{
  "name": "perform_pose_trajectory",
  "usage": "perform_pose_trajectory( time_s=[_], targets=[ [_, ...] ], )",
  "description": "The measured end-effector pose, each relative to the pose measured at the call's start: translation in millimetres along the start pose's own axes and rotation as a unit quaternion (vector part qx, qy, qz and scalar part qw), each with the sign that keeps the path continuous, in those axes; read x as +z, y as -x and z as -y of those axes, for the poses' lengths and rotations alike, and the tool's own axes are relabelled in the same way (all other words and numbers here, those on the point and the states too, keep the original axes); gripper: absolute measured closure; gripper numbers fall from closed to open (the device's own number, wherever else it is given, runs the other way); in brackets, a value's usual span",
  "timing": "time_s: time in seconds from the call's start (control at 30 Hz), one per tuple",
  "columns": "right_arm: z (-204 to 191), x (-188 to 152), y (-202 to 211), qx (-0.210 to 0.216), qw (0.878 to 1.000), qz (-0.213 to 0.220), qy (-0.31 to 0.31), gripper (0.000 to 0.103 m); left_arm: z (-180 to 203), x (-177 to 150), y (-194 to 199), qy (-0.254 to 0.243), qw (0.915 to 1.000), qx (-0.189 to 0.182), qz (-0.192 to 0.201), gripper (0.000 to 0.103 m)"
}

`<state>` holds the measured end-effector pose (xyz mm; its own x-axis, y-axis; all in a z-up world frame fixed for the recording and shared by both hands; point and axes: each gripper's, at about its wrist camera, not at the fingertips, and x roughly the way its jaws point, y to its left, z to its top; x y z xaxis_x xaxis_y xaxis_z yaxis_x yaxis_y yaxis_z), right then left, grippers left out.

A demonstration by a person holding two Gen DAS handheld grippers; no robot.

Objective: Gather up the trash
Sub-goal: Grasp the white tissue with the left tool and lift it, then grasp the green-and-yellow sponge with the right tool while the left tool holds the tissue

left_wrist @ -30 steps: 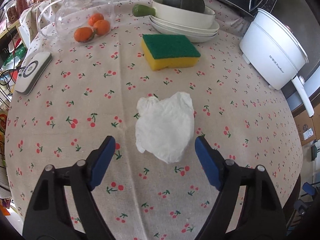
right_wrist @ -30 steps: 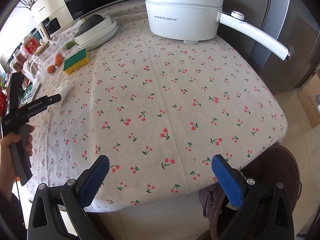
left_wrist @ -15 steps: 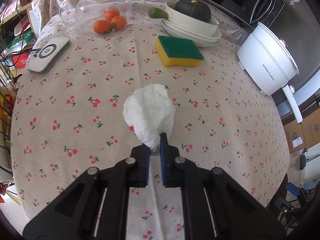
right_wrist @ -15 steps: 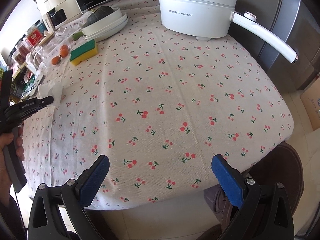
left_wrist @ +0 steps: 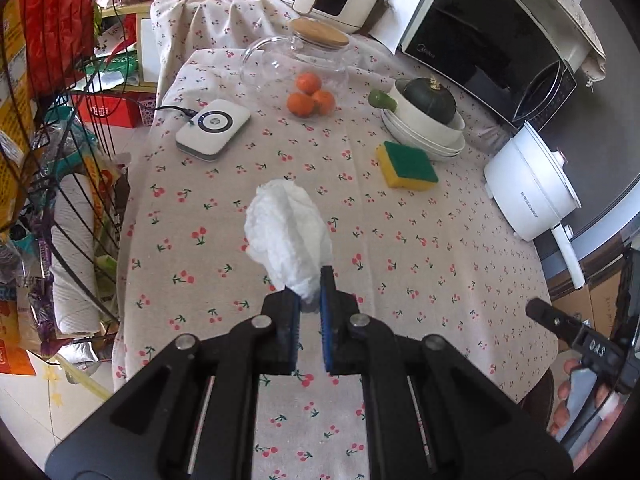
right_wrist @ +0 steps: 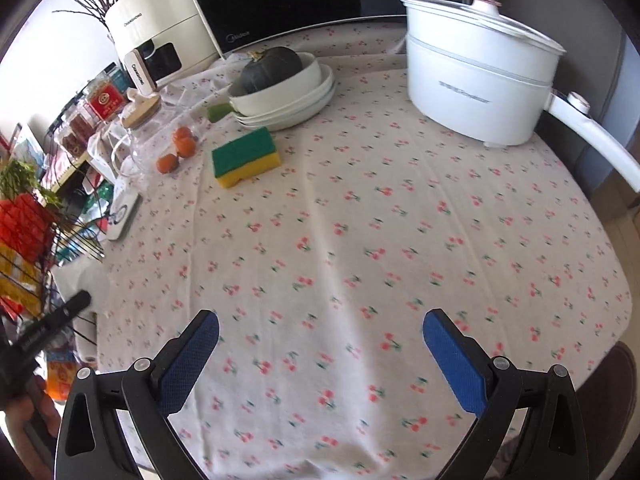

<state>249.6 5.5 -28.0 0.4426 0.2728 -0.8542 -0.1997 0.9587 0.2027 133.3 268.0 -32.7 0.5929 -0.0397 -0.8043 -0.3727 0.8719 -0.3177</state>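
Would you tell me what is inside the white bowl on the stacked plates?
A dark green squash fills the white bowl; whatever lies beneath it is hidden.

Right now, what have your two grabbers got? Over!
Left gripper shut on the tissue, lifted off the table. Right gripper open, holding nothing. Nothing in the way.

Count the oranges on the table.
3, clustered together beside the glass jar: one nearest the jar, one front left, one front right. More may be hidden behind them.
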Motion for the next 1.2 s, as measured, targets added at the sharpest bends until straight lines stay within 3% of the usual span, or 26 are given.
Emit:
perform_pose_trajectory(
  time_s=[0.2,0.37,0.7,0.83,0.97,1.2],
  targets=[
    [-53.1,49.9,-56.2,0.029,0.998,0.006,0.046,0.000,-7.6,7.7,-2.3,-0.010,0.9999,-0.004,0.008,0.093],
    [-85.0,84.2,-107.4,-0.003,0.992,0.016,0.124,0.000,-17.3,10.6,-16.0,-0.013,0.9999,0.007,-0.002,0.093],
    [-98.6,115.0,-185.7,0.001,0.989,0.008,0.148,0.000,-39.9,14.8,-34.4,0.002,0.9994,0.031,-0.017,0.093],
    [-100.6,121.0,-200.6,0.009,0.991,0.006,0.133,0.000,-42.8,12.0,-40.4,0.000,0.9990,0.037,-0.027,0.093],
    [-98.8,121.4,-200.0,-0.005,0.993,0.012,0.120,0.018,-41.9,9.8,-40.6,-0.001,0.9989,0.034,-0.031,0.093],
    [-83.5,99.5,-149.2,-0.004,0.990,0.019,0.136,0.021,-27.3,4.9,-37.1,0.004,0.9992,0.008,-0.039,0.093]
  ],
)
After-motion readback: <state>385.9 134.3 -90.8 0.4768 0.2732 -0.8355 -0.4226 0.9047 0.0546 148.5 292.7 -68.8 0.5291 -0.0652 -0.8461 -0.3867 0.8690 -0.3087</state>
